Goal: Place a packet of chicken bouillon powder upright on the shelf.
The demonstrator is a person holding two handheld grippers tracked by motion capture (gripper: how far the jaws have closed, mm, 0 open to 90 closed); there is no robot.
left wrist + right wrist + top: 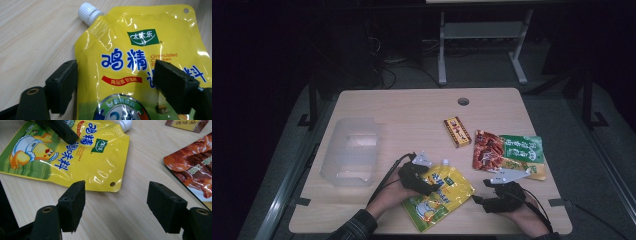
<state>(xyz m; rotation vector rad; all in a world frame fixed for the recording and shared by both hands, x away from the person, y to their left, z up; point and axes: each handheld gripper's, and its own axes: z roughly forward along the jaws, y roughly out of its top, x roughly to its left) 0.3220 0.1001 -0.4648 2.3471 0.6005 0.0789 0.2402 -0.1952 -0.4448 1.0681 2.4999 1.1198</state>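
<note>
High view: the yellow spouted pouch [438,196] is seen flat near the table's [412,110] near edge, long axis running near-left to far-right, with the left gripper [416,176] on its left edge and the right gripper [501,196] just right of it, apart. Left gripper view: jaws are set wide astride the pouch, not yet pressed on it; "Granulated Chicken" is read, white cap [89,12] at far end. Right gripper view: jaws held wide over bare table, nothing held; pouch lies far-left.
</note>
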